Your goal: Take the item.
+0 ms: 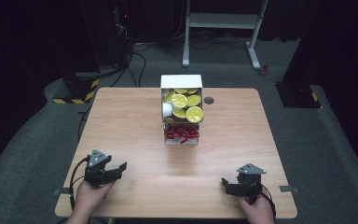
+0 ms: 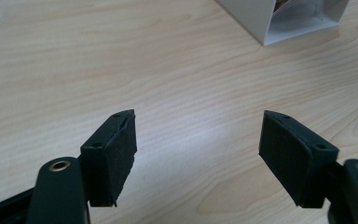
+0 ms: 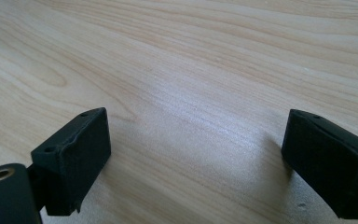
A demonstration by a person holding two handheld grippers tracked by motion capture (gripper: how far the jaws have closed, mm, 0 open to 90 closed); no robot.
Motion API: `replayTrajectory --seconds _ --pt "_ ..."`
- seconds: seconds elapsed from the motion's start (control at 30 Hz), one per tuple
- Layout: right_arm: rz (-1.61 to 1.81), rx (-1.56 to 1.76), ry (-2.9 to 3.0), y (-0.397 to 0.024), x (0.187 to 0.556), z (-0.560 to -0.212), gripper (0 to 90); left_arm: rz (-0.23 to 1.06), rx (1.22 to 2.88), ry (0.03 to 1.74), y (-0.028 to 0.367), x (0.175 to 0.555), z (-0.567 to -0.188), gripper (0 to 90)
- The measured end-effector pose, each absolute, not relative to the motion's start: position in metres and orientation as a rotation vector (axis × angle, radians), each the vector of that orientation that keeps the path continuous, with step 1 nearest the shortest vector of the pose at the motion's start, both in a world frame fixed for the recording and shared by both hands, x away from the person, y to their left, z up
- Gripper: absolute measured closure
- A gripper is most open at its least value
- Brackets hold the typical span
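Red packets point(image 1: 182, 134) in front compartment, yellow-lidded cups point(image 1: 186, 106) behind

A dim lab: equipment racks point(image 1: 121, 28), hazard-striped bases point(image 1: 77, 93), trailing cables point(image 1: 137, 60).

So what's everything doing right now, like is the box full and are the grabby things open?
White box: stands upright mid-table, open front facing the person.
Yellow-lidded cups: piled in the box's upper part.
Red packets: heaped in its lower part.
Left gripper: fingers open, nothing between them, above bare wood.
Right gripper: fingers open wide, nothing between them, low over the table.
Table: bare wood around the box.
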State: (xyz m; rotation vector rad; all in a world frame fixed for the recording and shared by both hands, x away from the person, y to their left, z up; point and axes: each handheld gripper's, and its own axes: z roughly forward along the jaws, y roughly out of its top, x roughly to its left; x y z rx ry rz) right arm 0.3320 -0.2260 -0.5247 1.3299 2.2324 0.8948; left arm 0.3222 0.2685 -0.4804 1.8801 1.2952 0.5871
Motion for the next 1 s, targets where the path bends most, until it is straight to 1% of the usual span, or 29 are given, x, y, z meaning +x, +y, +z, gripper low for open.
replayTrajectory --seconds 0.2,0.43,0.63,0.8,1.0 --pt "0.883 1.299 2.290 -0.230 0.334 -0.522 8.0 0.596 1.839 1.246 0.253 0.331 -0.463 26.6" --pt "0.900 1.284 2.291 -0.231 0.333 -0.523 7.9 0.606 1.866 1.187 0.238 0.334 -0.455 25.9" --pt "0.900 1.284 2.289 -0.231 0.333 -0.523 7.9 0.614 1.847 1.145 0.228 0.338 -0.448 25.6" --pt "0.901 1.283 2.291 -0.231 0.333 -0.523 7.9 0.612 1.826 1.107 0.218 0.340 -0.433 25.6" --pt "0.912 1.278 2.283 -0.232 0.333 -0.524 7.9 0.608 1.847 1.075 0.211 0.343 -0.422 25.1"
